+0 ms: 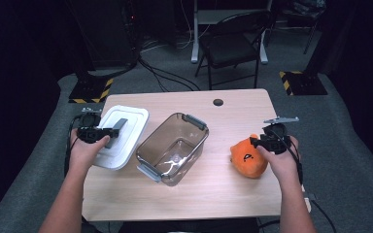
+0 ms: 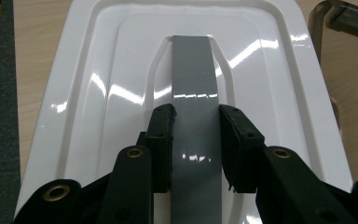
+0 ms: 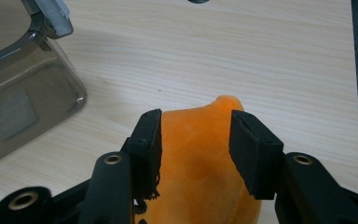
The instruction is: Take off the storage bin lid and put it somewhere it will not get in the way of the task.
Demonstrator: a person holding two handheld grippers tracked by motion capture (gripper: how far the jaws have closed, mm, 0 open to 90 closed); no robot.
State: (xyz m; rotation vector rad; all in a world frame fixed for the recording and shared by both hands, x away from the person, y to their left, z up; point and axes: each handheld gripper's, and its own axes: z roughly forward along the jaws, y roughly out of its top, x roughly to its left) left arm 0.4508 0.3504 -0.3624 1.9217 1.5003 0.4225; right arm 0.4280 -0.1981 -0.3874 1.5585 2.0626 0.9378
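Left hand-held gripper (image 2: 196, 140): jaws straddling, seemingly clamped on, grey strap handle (image 2: 193, 84) of white plastic lid (image 2: 98, 93); handle's long axis runs straight ahead. Right hand-held gripper (image 3: 196, 140): apart around orange plush toy (image 3: 196, 172).

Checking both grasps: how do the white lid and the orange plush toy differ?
The white lid is flat, glossy and hard; the orange plush toy is rounded and soft. The lid lies left of the clear container, the toy right of it. Each sits between a gripper's jaws.
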